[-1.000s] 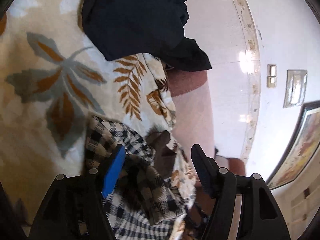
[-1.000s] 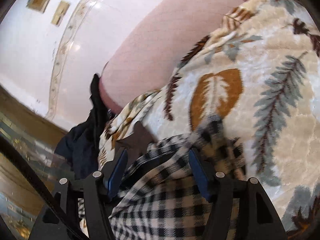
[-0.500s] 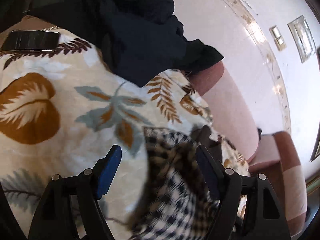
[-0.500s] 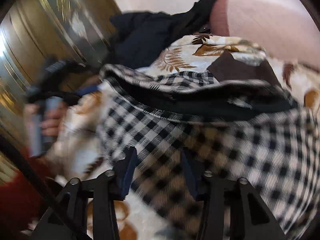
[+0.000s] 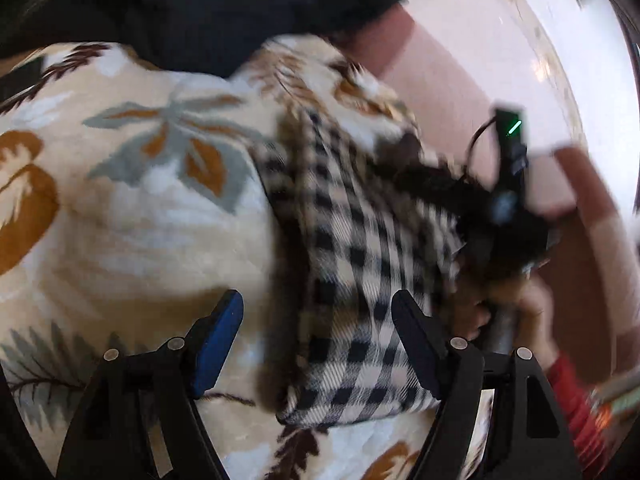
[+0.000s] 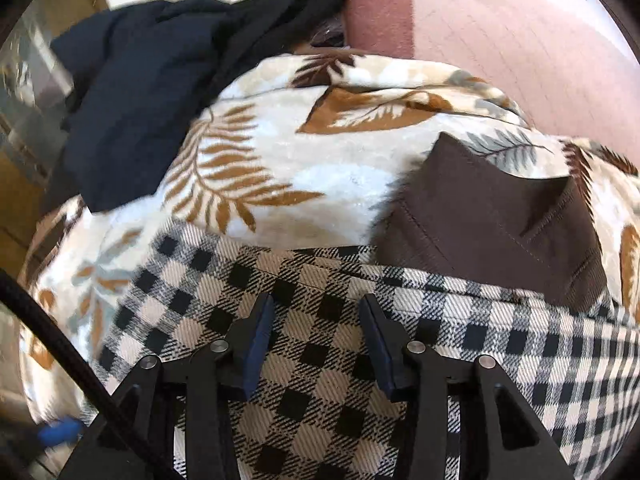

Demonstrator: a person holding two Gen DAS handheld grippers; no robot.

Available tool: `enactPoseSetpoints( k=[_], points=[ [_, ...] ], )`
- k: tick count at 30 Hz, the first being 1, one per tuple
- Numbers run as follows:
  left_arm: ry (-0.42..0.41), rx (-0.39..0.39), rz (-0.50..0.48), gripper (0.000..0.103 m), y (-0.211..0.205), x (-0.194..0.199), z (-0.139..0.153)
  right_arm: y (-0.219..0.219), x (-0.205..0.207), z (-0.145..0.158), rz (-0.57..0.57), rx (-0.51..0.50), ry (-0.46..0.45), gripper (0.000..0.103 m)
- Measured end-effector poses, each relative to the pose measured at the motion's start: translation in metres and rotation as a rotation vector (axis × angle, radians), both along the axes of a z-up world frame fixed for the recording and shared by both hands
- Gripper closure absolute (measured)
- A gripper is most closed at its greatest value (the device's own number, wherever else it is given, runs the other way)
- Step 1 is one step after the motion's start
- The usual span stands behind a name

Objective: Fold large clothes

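A black-and-beige checked shirt (image 5: 360, 280) lies in a folded strip on a leaf-print blanket (image 5: 140, 208). My left gripper (image 5: 316, 336) hovers open over the shirt's near end, its pads clear of the cloth. At the shirt's far edge, a hand with a red sleeve (image 5: 576, 400) holds my blurred right gripper (image 5: 504, 216). In the right wrist view my right gripper (image 6: 316, 332) is half closed on a fold of the checked shirt (image 6: 320, 360). The shirt's brown collar (image 6: 492, 220) sticks out just beyond it.
A dark navy garment (image 6: 140, 80) is heaped at the blanket's far end (image 5: 180, 8). The pink sofa arm (image 6: 500, 40) rises behind the blanket (image 6: 300, 152). A black cable (image 6: 60, 360) crosses the lower left of the right wrist view.
My right gripper has closed on the checked shirt and swept it sideways across the blanket, coming into the left wrist view. My left gripper has widened, swung round, and now straddles the shirt.
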State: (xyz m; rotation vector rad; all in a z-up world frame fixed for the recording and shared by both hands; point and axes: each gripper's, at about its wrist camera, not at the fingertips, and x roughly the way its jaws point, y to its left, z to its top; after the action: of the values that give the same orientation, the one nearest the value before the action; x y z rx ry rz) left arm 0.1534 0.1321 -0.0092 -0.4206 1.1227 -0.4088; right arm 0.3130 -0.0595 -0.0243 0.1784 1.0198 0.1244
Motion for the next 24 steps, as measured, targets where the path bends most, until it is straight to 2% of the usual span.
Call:
enactPoseSetpoints(
  k=[2,4,5,7,9,12,15,19,22,23,24],
  points=[
    [0.006,0.073,-0.073,0.030,-0.014,-0.005,-0.003,-0.015,-0.018,0.009,-0.002,0.047,-0.010,0.054],
    [0.032,0.154,-0.157,0.068,-0.030,-0.011,-0.010,-0.039,-0.046,0.021,-0.010,0.070,-0.021,0.052],
    [0.052,0.172,-0.187,0.095,-0.035,-0.013,-0.014,-0.060,-0.070,0.027,-0.023,0.076,-0.030,0.051],
    [0.033,0.224,-0.200,0.095,-0.038,-0.023,-0.012,-0.098,-0.111,0.034,-0.066,0.088,-0.044,0.049],
    [0.009,0.231,-0.205,0.096,-0.036,-0.031,-0.004,-0.135,-0.146,0.036,-0.127,0.101,-0.054,0.047],
    [-0.009,0.226,-0.211,0.096,-0.032,-0.047,0.005,-0.205,-0.218,0.034,-0.276,0.103,-0.081,0.043],
    [-0.017,0.259,-0.214,0.096,-0.037,-0.056,0.005,-0.244,-0.262,0.023,-0.357,0.110,-0.076,0.040],
    [-0.012,0.287,-0.198,0.096,-0.040,-0.053,0.001,-0.263,-0.293,-0.002,-0.373,0.165,-0.048,0.039],
    [0.003,0.285,-0.176,0.096,-0.041,-0.051,-0.003,-0.254,-0.291,-0.018,-0.300,0.213,-0.007,0.039],
    [0.002,0.283,-0.169,0.096,-0.041,-0.051,-0.003,-0.251,-0.291,-0.023,-0.274,0.227,0.012,0.040],
    [-0.002,0.279,-0.163,0.097,-0.040,-0.052,0.000,-0.247,-0.292,-0.028,-0.241,0.238,0.040,0.067]
  ],
)
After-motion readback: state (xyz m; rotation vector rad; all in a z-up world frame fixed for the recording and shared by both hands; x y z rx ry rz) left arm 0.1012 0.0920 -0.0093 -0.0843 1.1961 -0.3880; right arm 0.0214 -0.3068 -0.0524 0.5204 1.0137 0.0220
